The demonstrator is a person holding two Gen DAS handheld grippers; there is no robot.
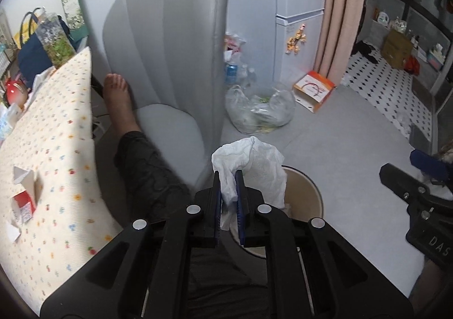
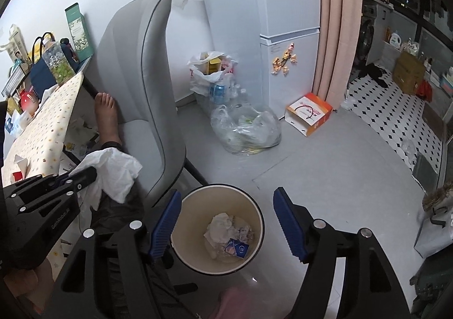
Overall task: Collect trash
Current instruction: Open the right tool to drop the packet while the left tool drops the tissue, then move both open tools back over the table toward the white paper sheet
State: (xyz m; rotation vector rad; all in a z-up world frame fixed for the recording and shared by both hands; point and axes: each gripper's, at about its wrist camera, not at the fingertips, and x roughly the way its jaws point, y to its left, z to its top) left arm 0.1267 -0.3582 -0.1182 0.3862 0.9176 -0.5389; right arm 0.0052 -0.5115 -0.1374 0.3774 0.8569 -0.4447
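Our left tool (image 1: pixel 228 174) clamps the crumpled tissue (image 1: pixel 254 163) above the bin (image 2: pixel 218 231) at lower centre, ready to drop; our right tool (image 2: pixel 226 200) gapes empty.

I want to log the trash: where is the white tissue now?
The white tissue is pinched in the left gripper, above the bin beside the grey chair.

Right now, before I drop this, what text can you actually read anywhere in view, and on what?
"DAS": on the body of the right gripper, cut off at the left wrist view's edge.
"GenRobot.AI", small, roughly legible: on the body of the left gripper.
Orange box by the fridge: print too blurred.
Green carton on the table: too small.
Blue packet in the bin: unreadable.
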